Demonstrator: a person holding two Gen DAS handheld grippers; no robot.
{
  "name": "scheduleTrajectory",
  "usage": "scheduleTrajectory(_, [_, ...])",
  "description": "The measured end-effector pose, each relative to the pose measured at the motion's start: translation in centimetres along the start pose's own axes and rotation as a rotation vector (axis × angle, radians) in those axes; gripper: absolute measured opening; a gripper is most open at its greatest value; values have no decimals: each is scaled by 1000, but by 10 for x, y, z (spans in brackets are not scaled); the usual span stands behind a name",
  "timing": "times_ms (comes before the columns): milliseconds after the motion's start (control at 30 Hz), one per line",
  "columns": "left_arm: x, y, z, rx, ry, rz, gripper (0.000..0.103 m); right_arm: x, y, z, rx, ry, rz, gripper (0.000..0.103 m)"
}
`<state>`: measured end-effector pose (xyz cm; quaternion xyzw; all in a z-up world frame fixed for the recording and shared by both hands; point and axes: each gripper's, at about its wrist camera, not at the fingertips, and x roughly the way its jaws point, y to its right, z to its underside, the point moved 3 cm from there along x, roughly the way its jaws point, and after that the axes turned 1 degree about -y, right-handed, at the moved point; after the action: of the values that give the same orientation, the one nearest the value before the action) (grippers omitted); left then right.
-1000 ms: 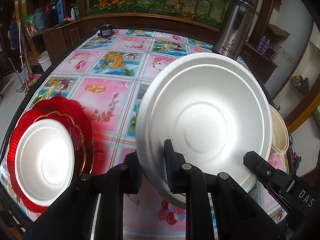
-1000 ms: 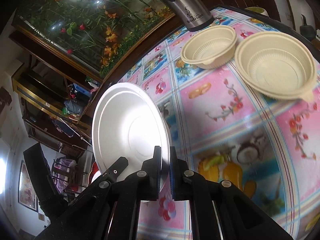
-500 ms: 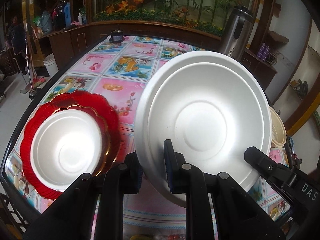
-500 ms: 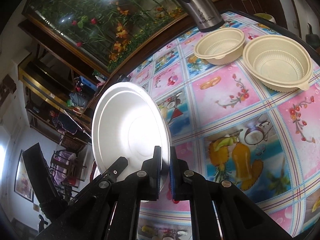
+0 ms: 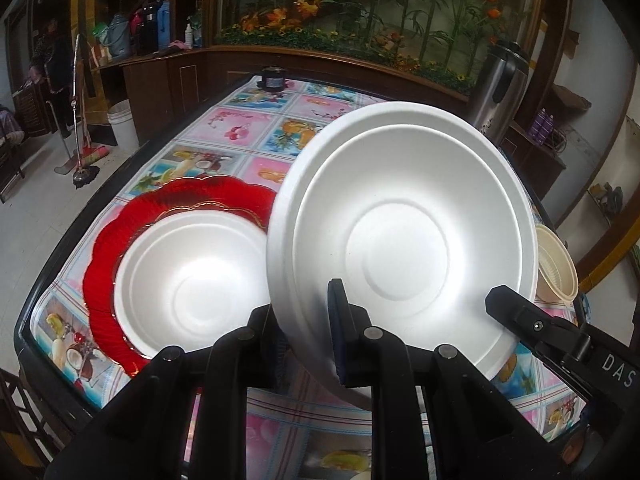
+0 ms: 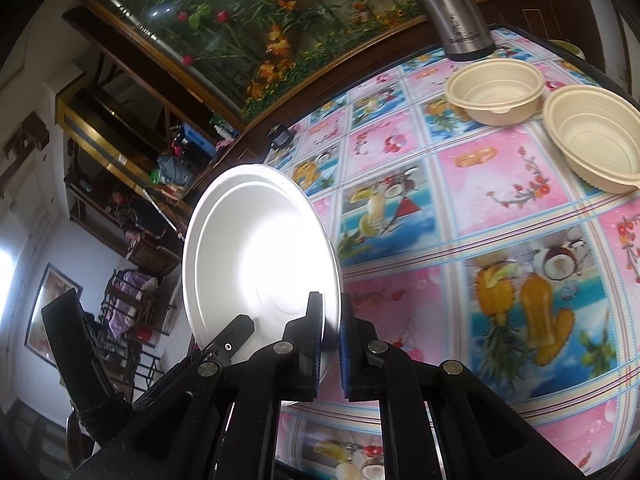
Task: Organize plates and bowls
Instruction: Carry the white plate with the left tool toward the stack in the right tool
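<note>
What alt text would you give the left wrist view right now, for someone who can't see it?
Both grippers clamp the rim of a white foam plate held tilted above a fruit-print tablecloth: the left gripper at its lower edge, the right gripper at lower right. To its left, a second white plate sits on a red scalloped plate; a beige bowl peeks out behind.

Readable text | we read "DAS" — white letters on the black gripper body (image 5: 616, 366) | kettle (image 6: 460, 12) brand print — too blurred to read
</note>
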<state>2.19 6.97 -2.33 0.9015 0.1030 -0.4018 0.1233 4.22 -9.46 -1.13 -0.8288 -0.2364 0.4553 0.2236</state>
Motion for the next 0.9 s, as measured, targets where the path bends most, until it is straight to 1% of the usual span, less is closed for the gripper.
scheduleTrajectory(567, [-8, -58, -4, -100, -3, -34, 16, 33, -48, 8, -93, -84, -45, 7])
scheduleTrajectory(900, [-28, -92, -28, -137, 48, -65, 16, 46, -96, -2, -175, -115, -91, 7])
